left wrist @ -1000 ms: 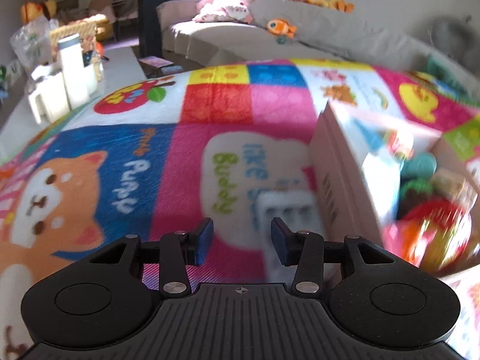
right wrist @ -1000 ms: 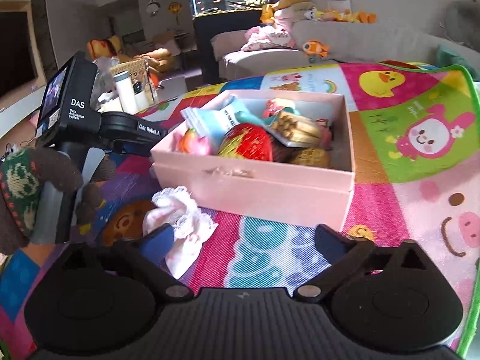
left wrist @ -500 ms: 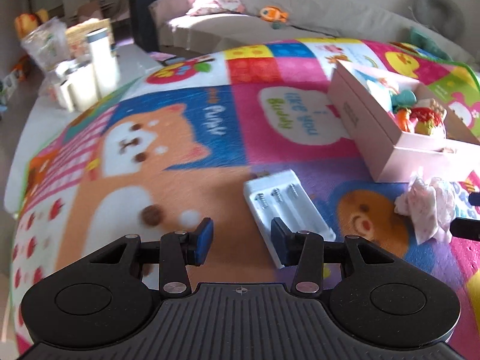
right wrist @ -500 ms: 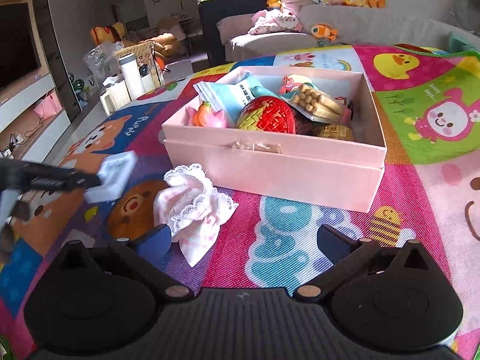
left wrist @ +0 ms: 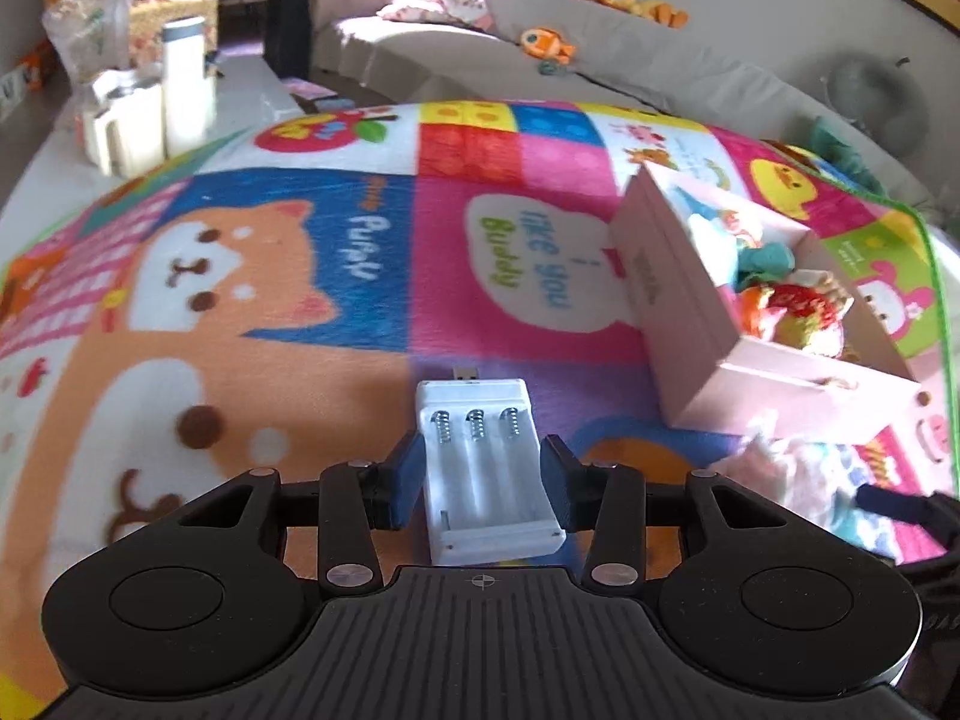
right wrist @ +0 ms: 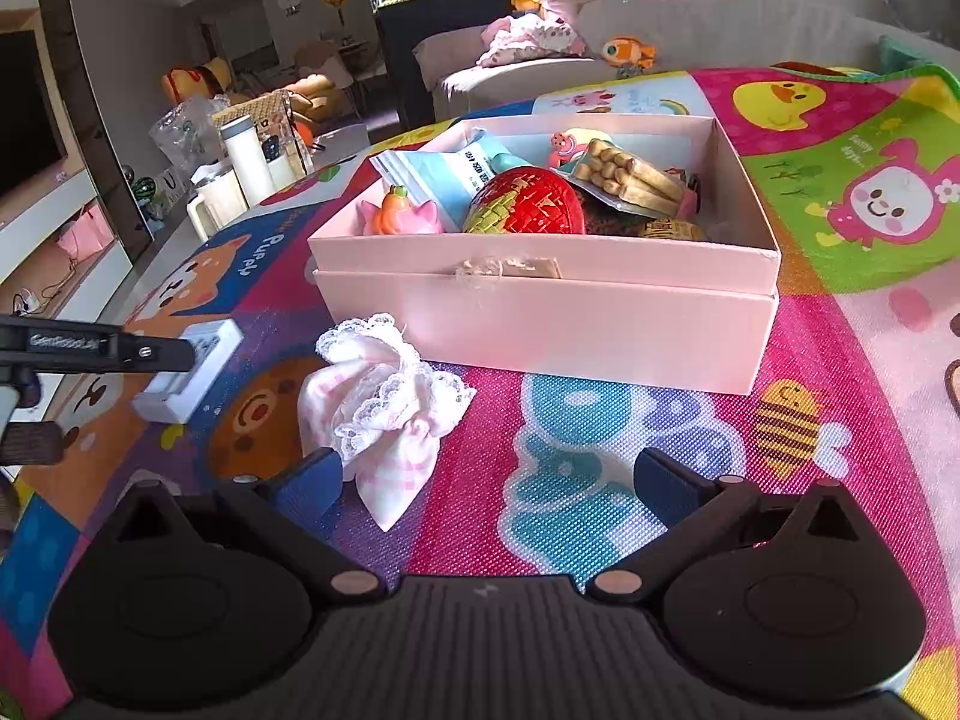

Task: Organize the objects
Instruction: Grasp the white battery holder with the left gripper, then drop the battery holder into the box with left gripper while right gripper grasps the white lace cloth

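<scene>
Readable text first: your left tool (right wrist: 180,354) carries "GenRobot.AI" on its arm in the right wrist view; the play mat (left wrist: 360,312) reads "Puppy" by the shiba dog and "like you Buddy" in a white bubble, seen reversed from your left wrist cam; the right view adds "Sunny days" on the green panel.

The pink box (right wrist: 540,312) sits open on the mat; inside: a red-and-yellow woven-pattern egg (right wrist: 528,204), a pink piglet w/ an orange pumpkin on top (right wrist: 402,216), a blue-and-white packet w/ print too small to read (right wrist: 444,171), a clear bag of biscuit sticks (right wrist: 624,177).

Your left tool (left wrist: 480,477) straddles the white battery charger (left wrist: 486,462); the blue pads sit just beside its long sides w/ a sliver of gap, so not pinching yet; the charger lies flat on the mat, 3 slots w/ springs, USB plug at the far end.

Only the right view shows the box contents clearly, plus the pink lace-trimmed cloth (right wrist: 384,402) crumpled in front of the box; your right tool (right wrist: 486,480) is spread wide, nothing btwn the pads, left pad just beside the cloth.
</scene>
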`<act>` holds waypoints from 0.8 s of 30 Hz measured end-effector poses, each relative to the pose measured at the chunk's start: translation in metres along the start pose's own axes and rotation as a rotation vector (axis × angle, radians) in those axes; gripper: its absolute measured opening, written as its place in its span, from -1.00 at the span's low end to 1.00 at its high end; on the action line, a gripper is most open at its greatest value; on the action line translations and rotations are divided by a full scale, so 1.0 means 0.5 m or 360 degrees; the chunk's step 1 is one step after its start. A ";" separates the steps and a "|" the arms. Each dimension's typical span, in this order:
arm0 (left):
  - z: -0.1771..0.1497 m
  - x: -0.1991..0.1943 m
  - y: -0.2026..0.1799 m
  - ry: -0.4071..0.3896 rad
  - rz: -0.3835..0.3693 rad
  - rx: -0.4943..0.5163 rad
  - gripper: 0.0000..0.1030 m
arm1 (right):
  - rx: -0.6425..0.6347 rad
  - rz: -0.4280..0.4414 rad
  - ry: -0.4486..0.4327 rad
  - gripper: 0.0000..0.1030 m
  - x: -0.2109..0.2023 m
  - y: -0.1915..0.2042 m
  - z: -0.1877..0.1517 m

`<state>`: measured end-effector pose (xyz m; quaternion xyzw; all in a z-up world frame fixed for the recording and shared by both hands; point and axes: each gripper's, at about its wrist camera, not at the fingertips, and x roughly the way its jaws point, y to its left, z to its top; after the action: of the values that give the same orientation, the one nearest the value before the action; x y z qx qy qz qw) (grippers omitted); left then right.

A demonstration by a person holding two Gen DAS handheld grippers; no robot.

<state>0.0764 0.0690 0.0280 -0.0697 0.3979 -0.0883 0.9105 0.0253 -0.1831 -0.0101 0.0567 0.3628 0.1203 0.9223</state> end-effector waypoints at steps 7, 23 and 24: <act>-0.014 0.029 -0.073 -0.0049 0.0151 0.0294 0.13 | -0.0065 -0.0060 0.0010 1.00 0.008 0.016 -0.002; -0.020 0.026 0.010 -0.0115 0.0069 -0.0065 -0.26 | -0.0244 -0.0134 0.0078 1.00 0.011 0.038 -0.011; -0.021 0.024 0.018 -0.0120 0.0072 -0.0090 -0.46 | -0.0243 -0.0135 0.0077 1.00 0.011 0.038 -0.011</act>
<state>0.0774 0.0746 0.0106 -0.0898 0.3672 -0.0538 0.9242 0.0221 -0.1633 -0.0140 -0.0321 0.3769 0.1098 0.9192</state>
